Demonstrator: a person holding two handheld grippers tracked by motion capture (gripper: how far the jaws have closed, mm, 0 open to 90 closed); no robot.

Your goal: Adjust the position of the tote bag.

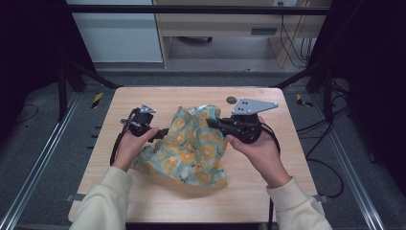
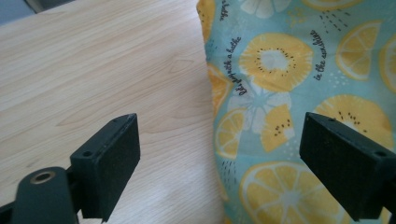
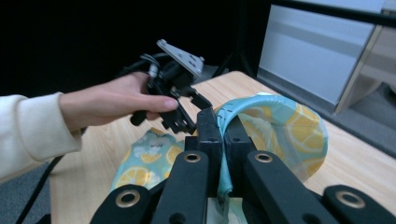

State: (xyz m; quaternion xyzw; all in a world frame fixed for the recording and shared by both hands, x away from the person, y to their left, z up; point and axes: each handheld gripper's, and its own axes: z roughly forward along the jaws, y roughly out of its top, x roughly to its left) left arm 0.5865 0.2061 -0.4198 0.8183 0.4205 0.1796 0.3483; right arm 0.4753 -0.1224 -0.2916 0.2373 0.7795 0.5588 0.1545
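On the pale wooden table (image 1: 143,191), a crumpled teal cloth printed with yellow citrus slices (image 1: 191,143) lies mid-table, its far hem pinched in the right gripper (image 3: 223,135) while the left gripper (image 2: 219,158), spread wide, straddles its left edge, seemingly about to close on it.

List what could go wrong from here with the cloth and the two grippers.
1. The right gripper pinches just a thin edge of the lemon-print cloth; a pull could slip it free.
2. The left gripper is open, with the cloth's edge between its jaws; closing now might catch it unevenly.
3. Most of the cloth lies bunched on the table, so lifting may drag it.
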